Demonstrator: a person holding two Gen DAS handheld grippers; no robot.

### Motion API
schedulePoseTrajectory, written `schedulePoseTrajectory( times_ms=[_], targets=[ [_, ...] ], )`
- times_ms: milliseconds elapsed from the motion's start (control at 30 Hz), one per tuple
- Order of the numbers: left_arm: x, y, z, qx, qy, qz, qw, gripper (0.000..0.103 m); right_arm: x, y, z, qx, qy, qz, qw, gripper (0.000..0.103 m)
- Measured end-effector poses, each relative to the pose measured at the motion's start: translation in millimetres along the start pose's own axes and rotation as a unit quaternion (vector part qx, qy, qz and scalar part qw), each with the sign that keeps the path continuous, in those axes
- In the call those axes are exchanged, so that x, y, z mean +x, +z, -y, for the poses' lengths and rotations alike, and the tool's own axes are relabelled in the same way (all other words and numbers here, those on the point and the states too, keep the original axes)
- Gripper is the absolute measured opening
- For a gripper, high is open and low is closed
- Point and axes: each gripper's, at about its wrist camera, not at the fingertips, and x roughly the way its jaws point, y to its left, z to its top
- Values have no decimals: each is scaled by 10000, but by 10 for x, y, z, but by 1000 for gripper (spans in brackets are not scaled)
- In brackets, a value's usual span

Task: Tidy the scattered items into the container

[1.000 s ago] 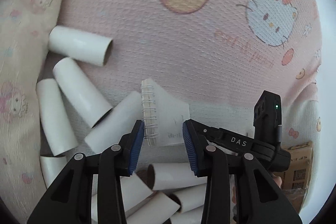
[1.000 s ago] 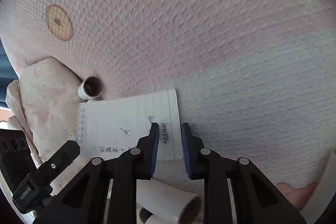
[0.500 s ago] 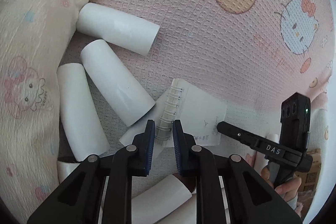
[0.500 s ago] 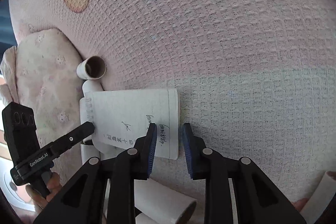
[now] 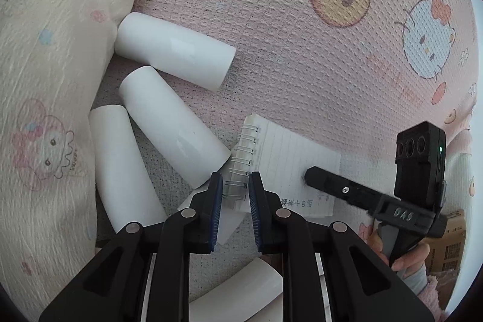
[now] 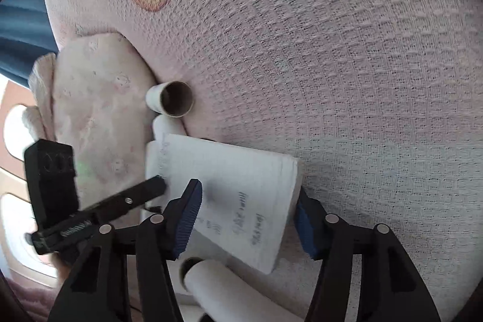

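Right gripper (image 6: pixel 246 219) spread wide over spiral notepad (image 6: pixel 238 192) on pink waffle blanket (image 6: pixel 347 65).
Notepad shows handwriting; its right edge meets the right blue pad. Left gripper (image 6: pixel 158 186) tip touches the notepad's left edge. Cardboard tube (image 6: pixel 173 97) lies beyond, open end visible; white tube (image 6: pixel 220 288) near below. View blurred.

Four white tubes (image 5: pixel 175 62), one spiral notebook (image 5: pixel 289 162), two hand-held grippers (image 5: pixel 235 192).

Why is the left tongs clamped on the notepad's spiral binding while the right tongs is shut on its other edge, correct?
Not quite: the right tongs is open, fingers spread across the notepad, as the right wrist view shows. The left tongs is clamped on the spiral binding.
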Motion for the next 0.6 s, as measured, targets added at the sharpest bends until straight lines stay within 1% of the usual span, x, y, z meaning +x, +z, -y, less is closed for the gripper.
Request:
schedulePoseTrajectory(
  times_ms=[100,133,200,333,500,600],
  targets=[
    [62,9,-48,-159,-134,-64,9998,21,-70,-25,17,223,-43,67,9997,44],
    [66,15,-67,-179,-225,-135,9995,24,-85,-29,29,306,-87,50,9995,43],
    [76,3,-63,-89,-322,-222,9992,25,-78,-43,24,329,-300,-23,9990,43],
    [64,46,-11,108,-150,-153,9997,30,-75,-55,5,269,-454,-11,9986,43],
    [101,126,34,358,-72,-201,9991,30,-77,-50,-18,285,-538,-10,9981,43],
    [94,84,155,557,126,-159,9982,29,-107,-60,-67,232,-708,24,9972,42]
  ],
)
